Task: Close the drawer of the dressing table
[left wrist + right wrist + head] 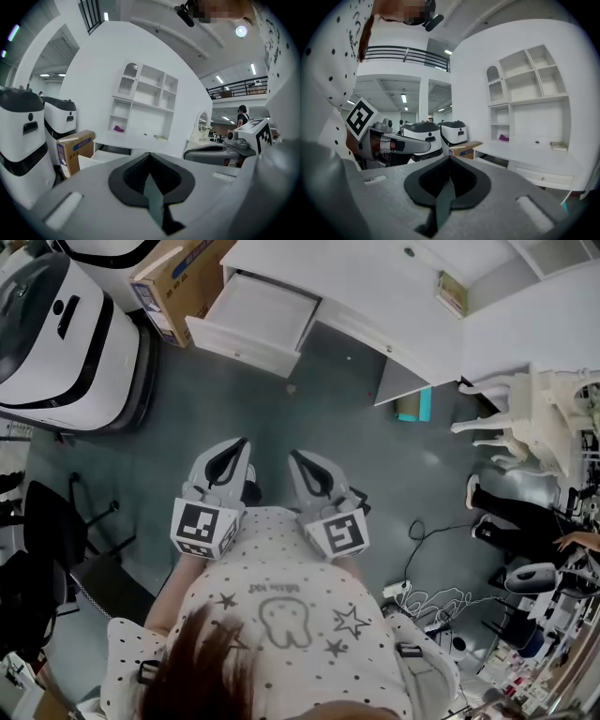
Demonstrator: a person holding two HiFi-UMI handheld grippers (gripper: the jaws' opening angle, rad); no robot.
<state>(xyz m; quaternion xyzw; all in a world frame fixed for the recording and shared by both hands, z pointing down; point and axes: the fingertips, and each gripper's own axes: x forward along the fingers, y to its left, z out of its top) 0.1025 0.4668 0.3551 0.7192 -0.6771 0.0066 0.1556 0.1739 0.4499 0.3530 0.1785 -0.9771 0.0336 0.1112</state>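
So the drawer is hanging wide open out of the left end of the dressing table, pulled out toward the person, and as far as I can see it's got nothing in it. Both grippers are well short of the dressing table, with open grey floor between them and its front edge. Nothing is touching the drawer.

The left gripper has its jaws pressed together with nothing in them. You can see that best in the left gripper view, where the dark pads meet in a single seam. It points roughly at the drawer end of the dressing table. The right gripper is the same deal: jaws together and empty. It sits just beside the left one and aims more at the middle of the dressing table. Both are held out level-ish in front of the person's spotted shirt.

A cardboard box sits right next to the dressing table on the drawer side, nearly touching the drawer's corner. On the other side of the dressing table, off its right end, there's a white chair.
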